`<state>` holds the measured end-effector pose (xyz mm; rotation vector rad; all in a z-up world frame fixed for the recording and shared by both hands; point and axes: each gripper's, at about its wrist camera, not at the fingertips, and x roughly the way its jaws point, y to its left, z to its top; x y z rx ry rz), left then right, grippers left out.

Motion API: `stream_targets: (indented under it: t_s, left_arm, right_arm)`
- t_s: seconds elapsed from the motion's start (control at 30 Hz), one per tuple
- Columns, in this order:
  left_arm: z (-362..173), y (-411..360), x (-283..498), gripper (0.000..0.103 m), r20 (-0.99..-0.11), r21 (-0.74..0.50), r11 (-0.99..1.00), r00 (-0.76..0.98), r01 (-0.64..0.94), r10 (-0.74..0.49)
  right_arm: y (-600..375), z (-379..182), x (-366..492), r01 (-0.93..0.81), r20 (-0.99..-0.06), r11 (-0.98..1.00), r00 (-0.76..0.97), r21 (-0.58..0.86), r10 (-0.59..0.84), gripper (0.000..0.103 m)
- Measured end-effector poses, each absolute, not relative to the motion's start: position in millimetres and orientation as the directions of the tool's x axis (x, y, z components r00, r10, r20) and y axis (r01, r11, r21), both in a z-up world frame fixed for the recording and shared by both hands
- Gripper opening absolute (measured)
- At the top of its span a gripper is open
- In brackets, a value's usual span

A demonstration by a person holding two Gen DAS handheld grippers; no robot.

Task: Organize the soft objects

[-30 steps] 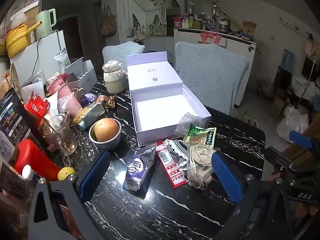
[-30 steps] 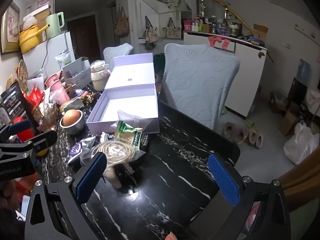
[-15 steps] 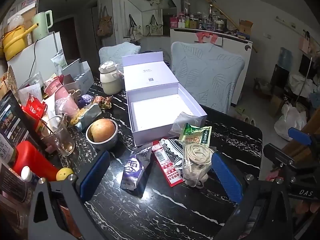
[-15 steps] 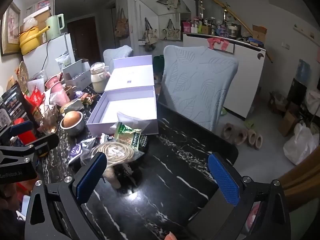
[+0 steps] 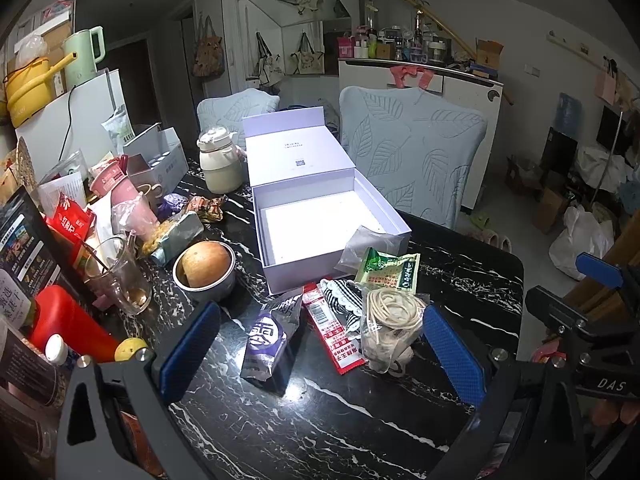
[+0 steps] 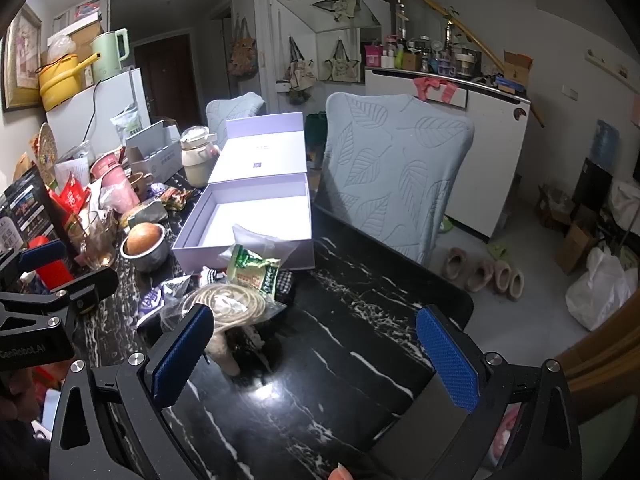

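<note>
An open lavender box (image 5: 320, 220) with an empty white inside stands on the black marble table (image 5: 320, 420); it also shows in the right wrist view (image 6: 256, 216). In front of it lie a purple snack pouch (image 5: 266, 338), a red sachet (image 5: 332, 328), a striped cloth (image 5: 340, 296), a green packet (image 5: 390, 272) and a clear bag of coiled cord (image 5: 390, 316). My left gripper (image 5: 320, 352) is open and empty just before this pile. My right gripper (image 6: 312, 356) is open and empty, with the cord bag (image 6: 228, 304) by its left finger.
A steel bowl with a round fruit (image 5: 206, 268), a glass (image 5: 116, 276), a red bottle (image 5: 60, 324), a cream kettle (image 5: 220, 164) and packets crowd the table's left side. A blue-covered chair (image 5: 412, 160) stands behind the table. The table's right edge (image 6: 460, 300) drops to the floor.
Both views have shifted slightly; the pile and box sit a little lower and left in the left wrist view. Nothing has been grasped or moved.
</note>
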<state>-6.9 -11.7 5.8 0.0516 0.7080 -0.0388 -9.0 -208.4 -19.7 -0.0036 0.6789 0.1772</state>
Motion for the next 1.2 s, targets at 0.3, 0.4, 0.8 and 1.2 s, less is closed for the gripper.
stream_targets:
  t_s: [0.3,0.4,0.8,1.2]
  left_arm:
    - [7.8,-16.1,-9.5,0.103,-0.65,0.032,0.997,0.759,0.071,-0.033]
    - [8.1,-17.2,-10.1,0.103,-0.65,0.027,0.997,0.759,0.078,-0.042]
    - [6.9,-20.8,-11.6,0.103,-0.65,0.033,0.995,0.758,0.09,-0.047]
    - [7.3,-21.0,-11.4,0.103,-0.65,0.034,0.995,0.758,0.093,-0.048]
  right_arm:
    - [-208.3,-19.8,-10.9,-0.164,-0.623,0.985,0.765,0.053,0.161,0.103]
    - [-208.6,-20.0,-11.5,-0.165,-0.623,0.985,0.765,0.053,0.161,0.103]
    - [-207.9,-22.8,-10.3,-0.165,-0.622,0.985,0.766,0.053,0.162,0.103]
    - [-213.4,-17.3,-13.6,-0.167,-0.622,0.985,0.766,0.052,0.163,0.103]
